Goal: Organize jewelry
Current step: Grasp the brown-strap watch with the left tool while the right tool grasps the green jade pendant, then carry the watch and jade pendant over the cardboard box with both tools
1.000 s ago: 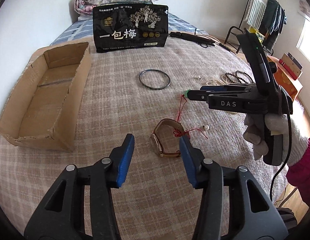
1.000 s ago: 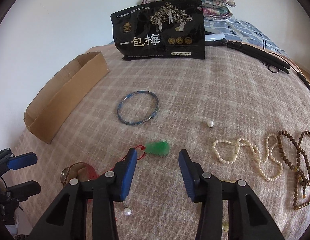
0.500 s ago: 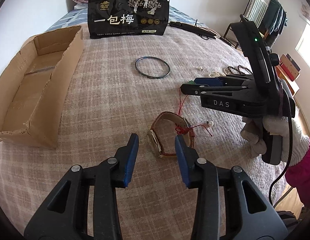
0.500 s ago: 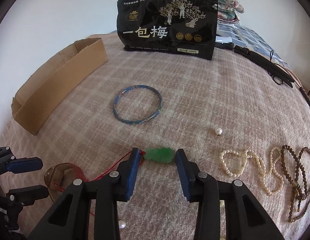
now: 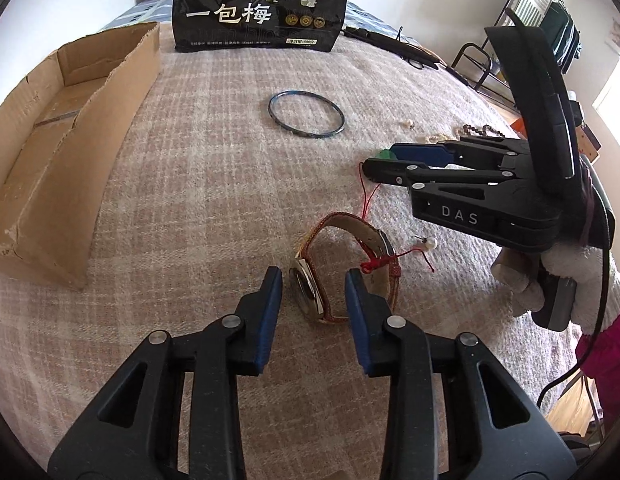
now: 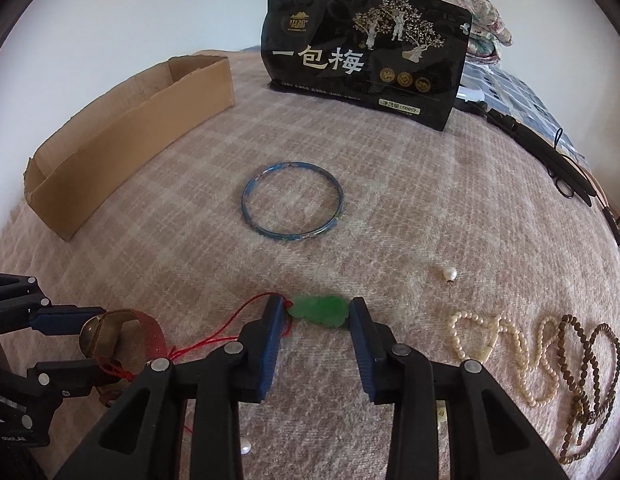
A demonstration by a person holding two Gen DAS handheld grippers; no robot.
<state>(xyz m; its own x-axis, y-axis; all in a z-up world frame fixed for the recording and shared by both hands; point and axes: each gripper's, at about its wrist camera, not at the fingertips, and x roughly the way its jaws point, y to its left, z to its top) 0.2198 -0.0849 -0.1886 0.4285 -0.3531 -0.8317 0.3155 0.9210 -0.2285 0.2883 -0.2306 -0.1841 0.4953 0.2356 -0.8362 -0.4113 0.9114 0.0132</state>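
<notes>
Both claws have come down: my left gripper (image 5: 313,283) gapes around the watch (image 5: 342,276), my right gripper (image 6: 316,312) around the green pendant (image 6: 319,310).

At lower centre, the right gripper (image 6: 316,312) stands spread around a green carved jade pendant (image 6: 319,311) lying on the beige plaid blanket (image 6: 390,184).

A home bedroom. A bed (image 6: 430,168) covered with a beige checked blanket (image 5: 214,184) fills the view, folded floral quilts (image 6: 486,20) stacked at its head against a white wall, and a clothes rack (image 5: 550,20) standing beside the bed.
</notes>
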